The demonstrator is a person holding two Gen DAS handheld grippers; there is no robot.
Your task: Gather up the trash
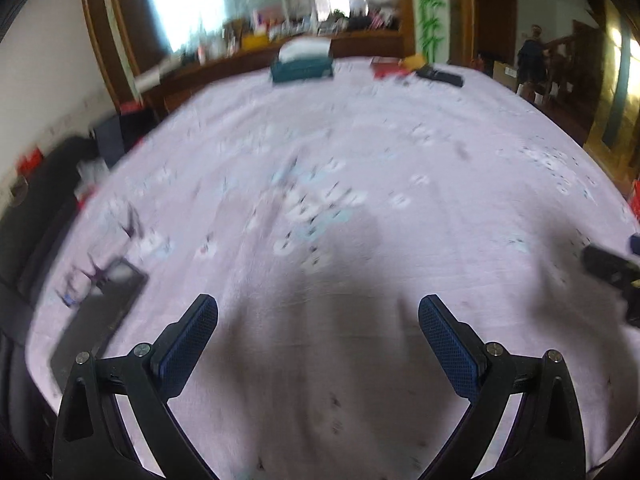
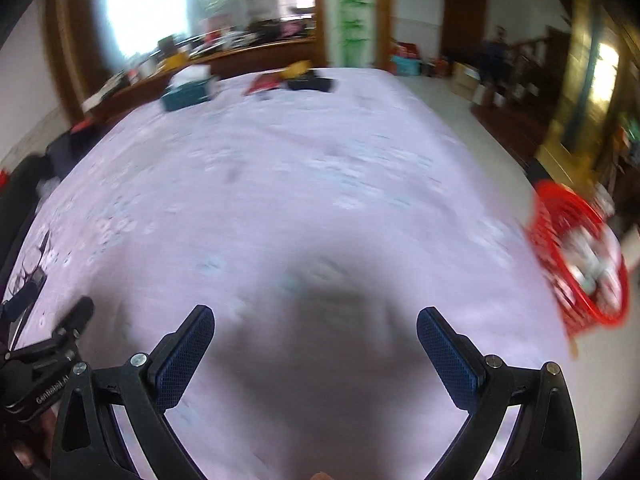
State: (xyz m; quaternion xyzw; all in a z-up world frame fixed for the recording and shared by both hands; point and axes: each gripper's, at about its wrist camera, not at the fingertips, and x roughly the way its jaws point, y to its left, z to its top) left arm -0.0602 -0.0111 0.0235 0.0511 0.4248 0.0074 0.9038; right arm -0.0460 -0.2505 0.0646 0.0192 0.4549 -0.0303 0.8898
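Observation:
Both views are motion-blurred. My left gripper (image 1: pixel 318 308) is open over the pale lilac flowered tablecloth (image 1: pixel 340 168), with nothing between its blue pads. My right gripper (image 2: pixel 315 318) is also open and holds nothing. A red slatted basket (image 2: pixel 580 264) with pale scraps inside sits off the table's right edge, to the right of my right gripper. In the right wrist view the left gripper (image 2: pixel 56 344) shows at the lower left; in the left wrist view the right gripper (image 1: pixel 612 272) shows at the right edge. No loose trash is clear on the cloth.
A teal tissue box (image 1: pixel 303 62) stands at the table's far side, with a red item (image 1: pixel 386 68) and a black device (image 1: pixel 440 76) beside it. A dark flat tablet-like object (image 1: pixel 100 308) lies at the near left. A cluttered wooden shelf (image 1: pixel 280 36) runs behind the table.

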